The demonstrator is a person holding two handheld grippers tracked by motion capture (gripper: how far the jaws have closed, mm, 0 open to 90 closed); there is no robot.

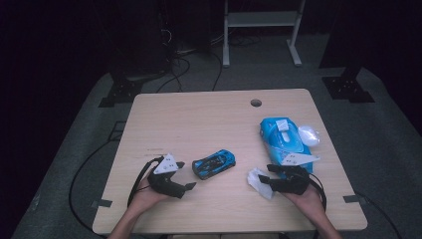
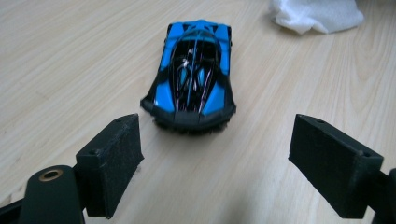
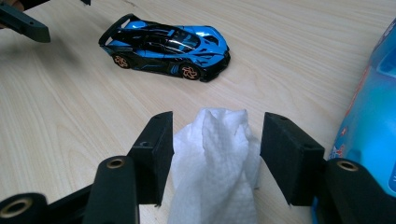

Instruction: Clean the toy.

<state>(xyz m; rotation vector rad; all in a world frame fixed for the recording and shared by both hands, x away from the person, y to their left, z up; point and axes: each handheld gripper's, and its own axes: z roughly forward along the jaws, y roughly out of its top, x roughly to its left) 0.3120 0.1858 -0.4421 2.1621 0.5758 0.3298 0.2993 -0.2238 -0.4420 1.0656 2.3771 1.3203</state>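
A blue and black toy car [image 1: 214, 163] sits on the wooden table [image 1: 199, 119], near the front middle. My left gripper [image 1: 185, 175] is just left of it, open, with the car's tail [image 2: 194, 74] straight ahead of the jaws and nothing between them. My right gripper [image 1: 265, 174] lies to the right of the car, jaws apart around a crumpled white wipe [image 3: 215, 186] that rests on the table; the pads are not squeezing it. In the right gripper view the car [image 3: 168, 46] stands side-on beyond the wipe. The wipe [image 2: 317, 14] also peeks in past the car.
A blue pack of wet wipes [image 1: 281, 139] lies behind my right gripper, close to its right jaw [image 3: 373, 116]. A white rounded object [image 1: 308, 134] rests beside the pack. The table has a cable hole [image 1: 256, 102] near its far edge.
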